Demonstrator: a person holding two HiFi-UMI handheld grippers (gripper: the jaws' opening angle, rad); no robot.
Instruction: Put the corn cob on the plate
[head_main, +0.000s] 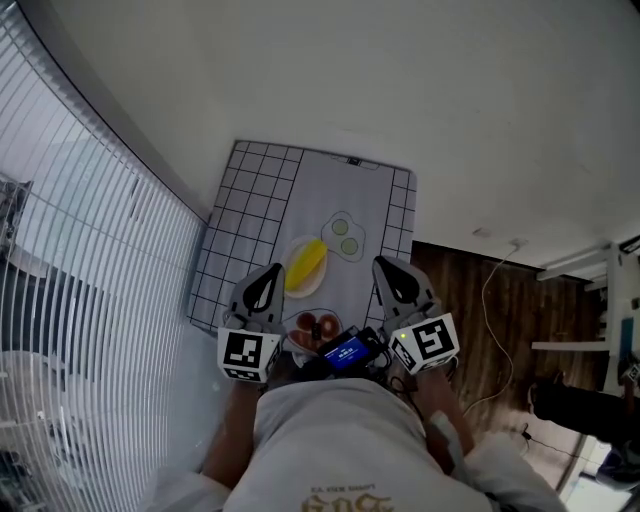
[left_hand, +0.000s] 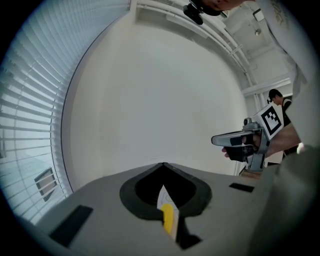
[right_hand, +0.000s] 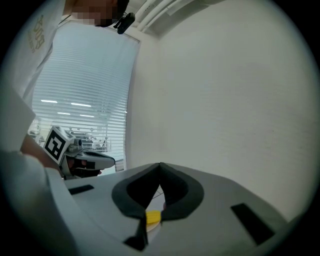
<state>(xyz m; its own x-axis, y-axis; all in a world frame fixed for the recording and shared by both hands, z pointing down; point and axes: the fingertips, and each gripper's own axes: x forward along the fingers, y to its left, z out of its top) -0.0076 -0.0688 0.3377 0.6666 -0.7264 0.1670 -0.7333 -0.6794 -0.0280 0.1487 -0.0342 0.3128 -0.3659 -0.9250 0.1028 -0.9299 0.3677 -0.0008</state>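
Corn cob (head_main: 306, 263) lies on the plate (head_main: 318, 286); both my grippers are closed and empty.
My left gripper (head_main: 268, 274) and right gripper (head_main: 386, 266) have their jaws pressed together with nothing between them, one on each side of the plate and touching nothing. The yellow cob rests on the white plate on the checked mat (head_main: 250, 200), between the two tips. Two green slices (head_main: 345, 235) sit just beyond it to the right, and a bowl of red pieces (head_main: 313, 327) lies nearer me.

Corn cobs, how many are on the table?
1. The corn cob lies on the white plate, just ahead of the left gripper. Another could hide under it.
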